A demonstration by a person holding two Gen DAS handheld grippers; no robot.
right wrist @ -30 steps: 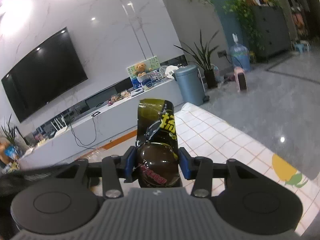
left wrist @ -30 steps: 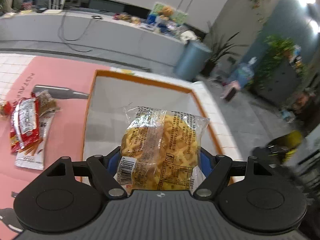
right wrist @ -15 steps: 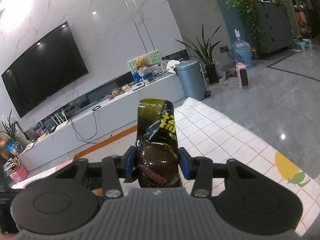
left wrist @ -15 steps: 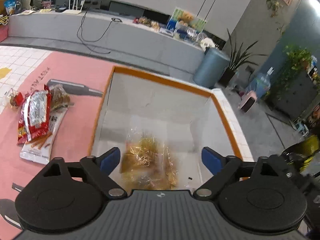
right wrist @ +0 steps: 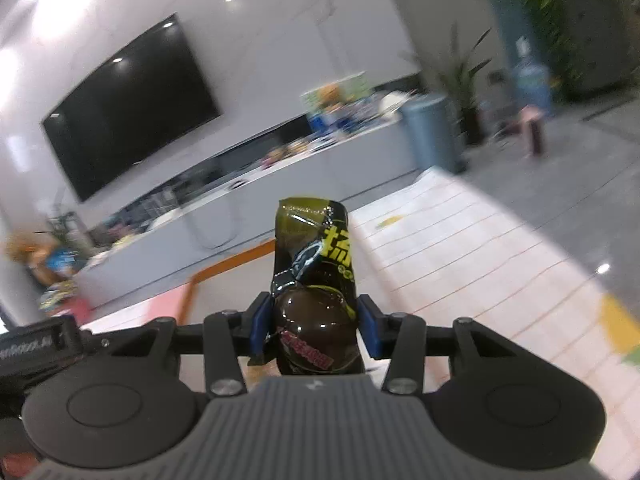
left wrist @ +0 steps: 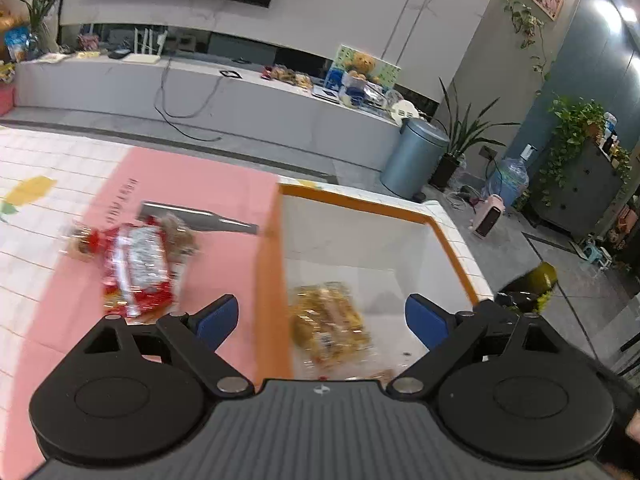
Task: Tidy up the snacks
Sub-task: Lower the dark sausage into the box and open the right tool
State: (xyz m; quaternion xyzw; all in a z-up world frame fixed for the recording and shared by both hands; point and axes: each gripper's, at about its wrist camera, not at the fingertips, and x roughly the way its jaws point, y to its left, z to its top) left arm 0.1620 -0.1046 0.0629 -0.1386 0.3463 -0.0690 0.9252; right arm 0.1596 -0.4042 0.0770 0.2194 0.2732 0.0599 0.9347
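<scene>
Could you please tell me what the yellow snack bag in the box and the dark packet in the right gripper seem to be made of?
Yellow snack bag: thin clear plastic film, probably; contents show through.
Dark packet: glossy plastic or foil-lined film; bright highlights, creases.
</scene>
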